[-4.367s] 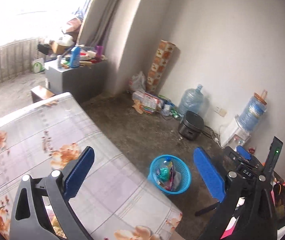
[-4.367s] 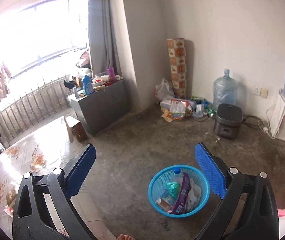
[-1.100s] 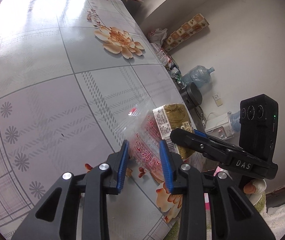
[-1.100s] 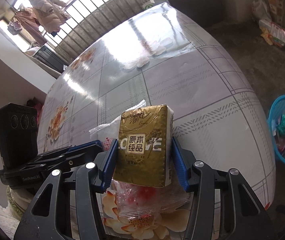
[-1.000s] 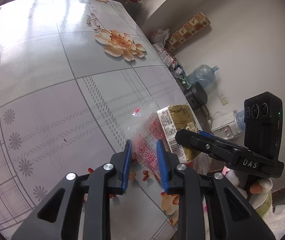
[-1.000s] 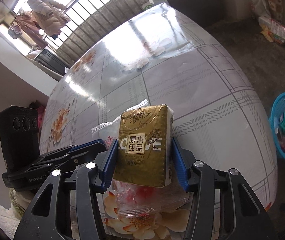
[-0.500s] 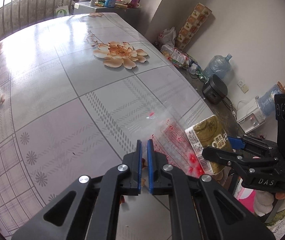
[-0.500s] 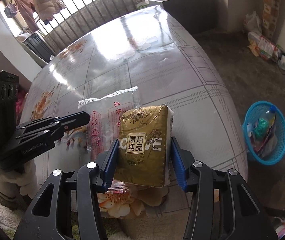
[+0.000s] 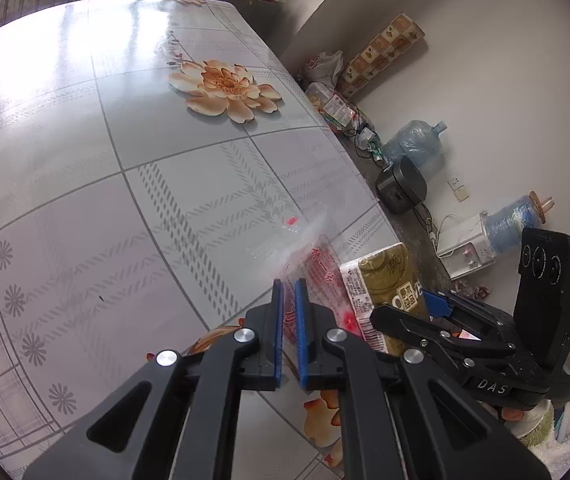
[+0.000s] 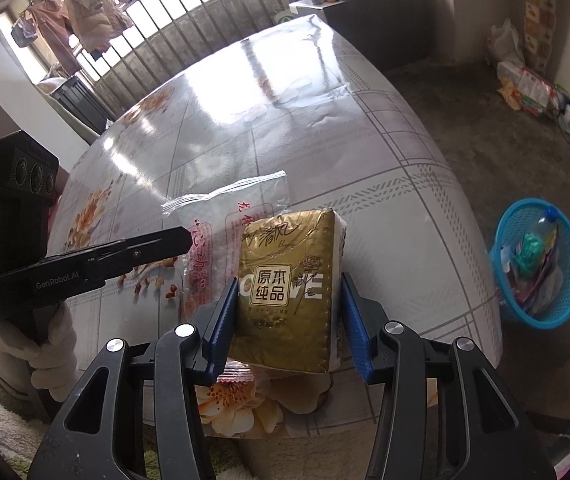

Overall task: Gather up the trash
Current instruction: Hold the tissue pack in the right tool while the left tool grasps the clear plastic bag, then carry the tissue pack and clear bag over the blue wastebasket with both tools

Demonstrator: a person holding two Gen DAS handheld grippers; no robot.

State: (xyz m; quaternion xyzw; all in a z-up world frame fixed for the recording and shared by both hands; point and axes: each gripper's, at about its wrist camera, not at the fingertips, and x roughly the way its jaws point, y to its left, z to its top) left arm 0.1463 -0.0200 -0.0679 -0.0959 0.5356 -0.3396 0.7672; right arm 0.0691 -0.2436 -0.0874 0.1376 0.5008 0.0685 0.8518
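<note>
A clear plastic bag (image 9: 319, 264) with red print is pinched at its near edge by my left gripper (image 9: 289, 286), which is shut on it just above the table's near corner. To its right, my right gripper (image 9: 405, 306) grips a gold tissue pack (image 9: 389, 276). In the right wrist view the right gripper (image 10: 289, 282) is shut on the sides of the tissue pack (image 10: 285, 240), held over the table edge. The plastic bag (image 10: 221, 216) stands raised to the left of the pack, with the left gripper (image 10: 185, 236) closed on its edge. A gloved hand (image 10: 45, 360) holds the left gripper.
The flower-patterned table (image 9: 125, 200) fills the left. On the floor to the right stands a blue basket (image 10: 565, 304) with trash in it. A black cooker (image 9: 401, 190), water bottles (image 9: 413, 144) and a dispenser (image 9: 465, 244) line the wall.
My left jaws, apart around the plastic bag a second ago, have closed on its edge, and the bag now stands raised. The right gripper keeps its hold on the tissue pack.
</note>
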